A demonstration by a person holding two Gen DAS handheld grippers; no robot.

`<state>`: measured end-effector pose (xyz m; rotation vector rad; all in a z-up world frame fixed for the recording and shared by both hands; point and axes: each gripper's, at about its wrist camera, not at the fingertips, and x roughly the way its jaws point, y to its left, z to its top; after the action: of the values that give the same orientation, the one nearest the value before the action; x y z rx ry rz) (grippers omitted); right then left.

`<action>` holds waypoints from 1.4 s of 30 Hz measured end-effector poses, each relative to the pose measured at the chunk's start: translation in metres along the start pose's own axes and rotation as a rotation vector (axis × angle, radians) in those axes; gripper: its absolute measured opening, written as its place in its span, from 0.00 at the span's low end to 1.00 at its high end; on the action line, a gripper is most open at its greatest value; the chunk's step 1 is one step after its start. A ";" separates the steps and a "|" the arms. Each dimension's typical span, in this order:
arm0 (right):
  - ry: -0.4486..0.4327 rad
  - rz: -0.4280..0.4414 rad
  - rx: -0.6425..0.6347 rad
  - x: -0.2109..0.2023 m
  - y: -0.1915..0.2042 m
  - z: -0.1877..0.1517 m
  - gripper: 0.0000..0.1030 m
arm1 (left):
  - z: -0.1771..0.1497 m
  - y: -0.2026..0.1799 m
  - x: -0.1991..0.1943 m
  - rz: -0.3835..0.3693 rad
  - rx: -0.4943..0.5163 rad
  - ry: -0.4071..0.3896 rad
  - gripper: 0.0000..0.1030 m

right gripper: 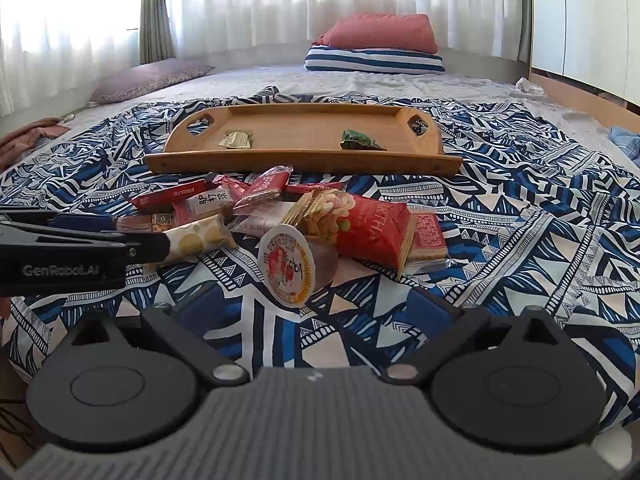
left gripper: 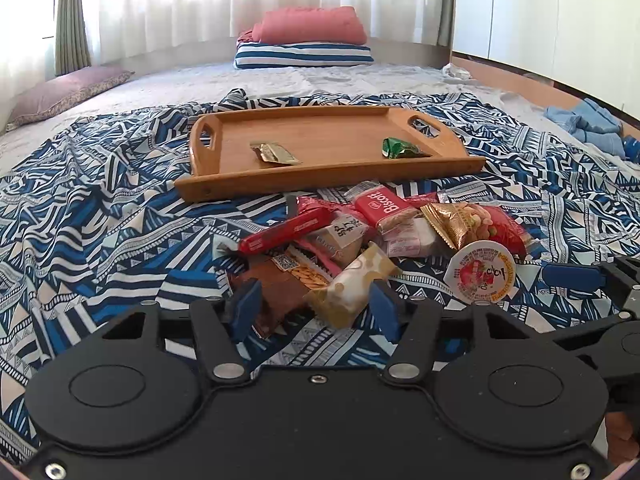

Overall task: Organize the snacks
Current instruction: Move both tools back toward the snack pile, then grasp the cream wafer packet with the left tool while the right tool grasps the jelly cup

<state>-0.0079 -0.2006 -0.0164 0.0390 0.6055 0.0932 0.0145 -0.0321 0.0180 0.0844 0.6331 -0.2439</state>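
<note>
A pile of snack packets (left gripper: 360,236) lies on the patterned blue cloth, in front of a wooden tray (left gripper: 320,184). The tray holds a gold packet (left gripper: 274,153) and a green packet (left gripper: 400,148). My left gripper (left gripper: 316,306) is open, its blue pads on either side of a cream dotted packet (left gripper: 352,284) and a brown packet (left gripper: 276,292). My right gripper (right gripper: 308,312) is open, with a round-lidded jelly cup (right gripper: 286,266) just ahead between its fingers. The left gripper shows in the right wrist view (right gripper: 132,240), beside the cream packet (right gripper: 196,238).
The cloth (left gripper: 100,208) covers a bed. Striped and red pillows (left gripper: 304,40) lie at the far end, a purple pillow (left gripper: 64,92) at the far left. Blue clothing (left gripper: 592,124) lies at the right edge. Curtains hang behind.
</note>
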 end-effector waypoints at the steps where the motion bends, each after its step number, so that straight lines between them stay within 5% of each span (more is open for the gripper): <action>1: 0.002 0.004 0.000 0.000 0.000 0.000 0.99 | 0.000 -0.002 0.001 -0.002 0.007 -0.003 0.54; 12: 0.006 0.024 -0.009 0.004 0.000 -0.001 0.97 | 0.005 -0.015 0.014 -0.036 0.046 0.020 0.39; 26: 0.010 0.031 -0.017 0.010 0.004 -0.003 0.97 | 0.008 -0.037 0.032 -0.070 0.102 0.069 0.39; 33: 0.009 0.030 -0.025 0.011 0.005 -0.004 0.97 | 0.007 -0.036 0.033 -0.118 0.072 0.096 0.23; 42: 0.002 0.031 -0.033 0.012 0.006 -0.004 0.97 | 0.008 -0.028 0.025 -0.110 0.035 0.095 0.20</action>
<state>-0.0015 -0.1933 -0.0261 0.0160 0.6055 0.1331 0.0315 -0.0659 0.0090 0.0953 0.7289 -0.3591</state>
